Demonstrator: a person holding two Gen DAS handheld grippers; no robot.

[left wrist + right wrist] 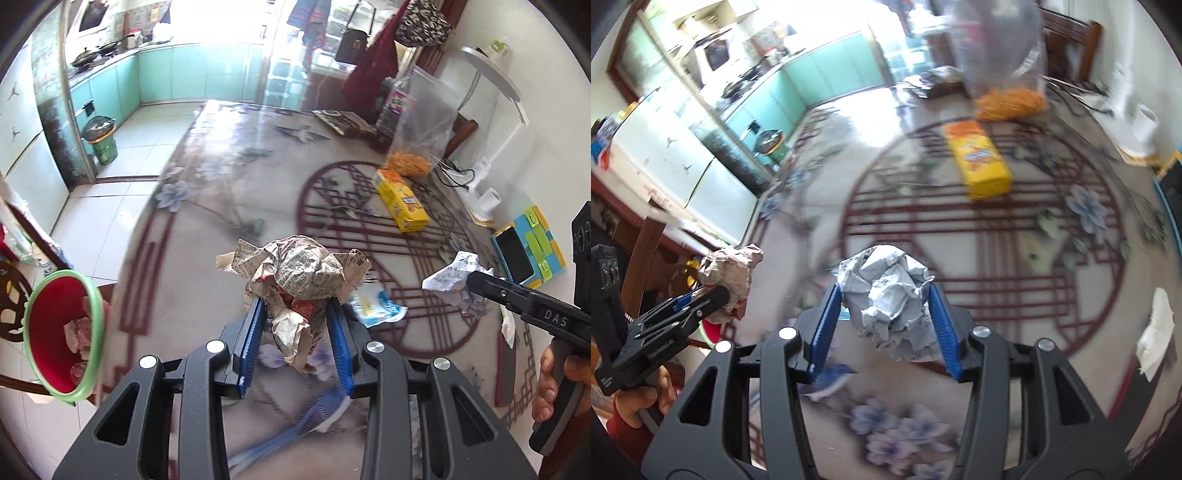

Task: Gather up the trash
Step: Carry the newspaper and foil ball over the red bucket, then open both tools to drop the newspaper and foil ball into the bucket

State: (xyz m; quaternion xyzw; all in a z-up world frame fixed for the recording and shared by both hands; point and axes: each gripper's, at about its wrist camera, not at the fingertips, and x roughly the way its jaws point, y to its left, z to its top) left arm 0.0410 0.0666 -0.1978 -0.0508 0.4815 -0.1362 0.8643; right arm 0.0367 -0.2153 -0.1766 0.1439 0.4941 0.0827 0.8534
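Crumpled newspaper [295, 280] pinched in left tongs [295, 314]; white paper wad [890, 299] in right tongs [886, 306], above table edge.

Crumpled newspaper wad [295, 273] and white paper ball [890, 295] — both lifted above the table.

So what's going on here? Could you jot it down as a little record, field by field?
Setting: flower-patterned table beside a kitchen
Left gripper: blue fingers clamp a crumpled brownish newspaper ball
Right gripper: blue fingers clamp a crumpled white printed paper ball
Bin: red basket with green rim at the table's left edge, scraps inside
Left on table: blue-and-white wrapper, white tissue
Other items: yellow cardboard box, clear bag of orange snacks
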